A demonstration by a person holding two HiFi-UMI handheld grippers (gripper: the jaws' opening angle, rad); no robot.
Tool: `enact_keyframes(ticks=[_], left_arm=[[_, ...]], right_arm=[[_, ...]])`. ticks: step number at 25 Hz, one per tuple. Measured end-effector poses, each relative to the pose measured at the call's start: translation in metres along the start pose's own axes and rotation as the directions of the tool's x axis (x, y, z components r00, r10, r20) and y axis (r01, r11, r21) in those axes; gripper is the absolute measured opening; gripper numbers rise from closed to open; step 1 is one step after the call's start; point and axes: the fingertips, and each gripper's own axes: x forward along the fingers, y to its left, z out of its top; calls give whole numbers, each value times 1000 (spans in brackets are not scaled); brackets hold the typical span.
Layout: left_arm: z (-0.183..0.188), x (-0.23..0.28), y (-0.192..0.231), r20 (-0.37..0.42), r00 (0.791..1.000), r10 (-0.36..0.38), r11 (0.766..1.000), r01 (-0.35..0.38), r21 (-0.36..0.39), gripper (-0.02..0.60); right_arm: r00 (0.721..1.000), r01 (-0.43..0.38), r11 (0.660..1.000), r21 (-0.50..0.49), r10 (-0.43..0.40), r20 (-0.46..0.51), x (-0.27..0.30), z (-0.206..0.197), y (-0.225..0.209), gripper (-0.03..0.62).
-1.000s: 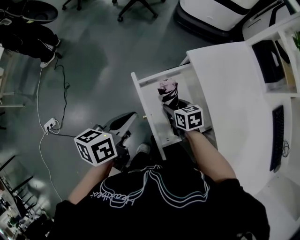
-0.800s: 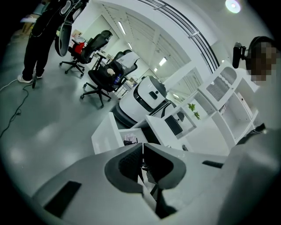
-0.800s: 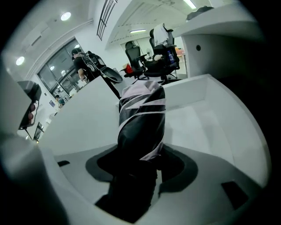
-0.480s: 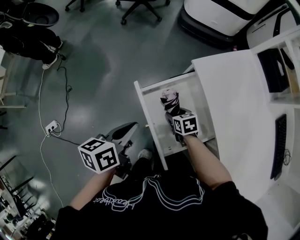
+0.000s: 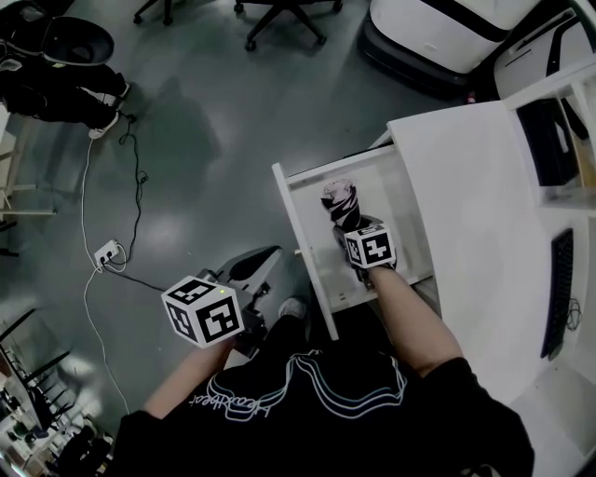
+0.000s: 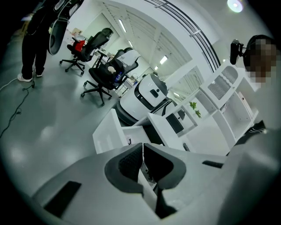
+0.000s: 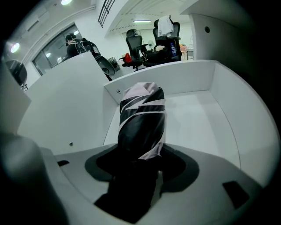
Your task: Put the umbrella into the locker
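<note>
A folded umbrella, black with pale stripes, stands tilted inside the open white locker. My right gripper reaches down into the locker and grips the umbrella's lower end. In the right gripper view the umbrella fills the gap of the right gripper; the pads still press on it while the jaws are opening slightly. The locker's walls surround it. My left gripper hangs over the floor left of the locker. In the left gripper view, my left gripper is shut and empty.
A white desk with a keyboard lies right of the locker. A power strip and cable lie on the grey floor at the left. Office chairs and a white machine stand at the back.
My right gripper has sunk deeper into the locker with the umbrella in it. The left gripper has hardly moved.
</note>
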Motion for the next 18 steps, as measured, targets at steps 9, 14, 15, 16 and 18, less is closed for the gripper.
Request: enact_keyframes(ticks=[9,14,15,16,18], left_arm=[[2,-2,-7,11,1000,-16,1000,16,14,12],[5,-8,-18,21,999,-43,999,42,33,13],[6,-9,-20,23,998,-52,998,51,38,12],[7,-11,-23,24,998,-61,997,60,43,12],[8,-16,-30,28,997,-79,995,77,55,12]], right_arm=[[994,-80,978,190,65,87,-14,9,-8,422],[988,-69,980,186,42,147,-48,15,-7,445],[985,-69,982,174,39,170,-59,19,-4,440],[980,-69,985,160,37,197,-70,24,0,427],[964,-76,988,134,39,263,-97,39,13,391]])
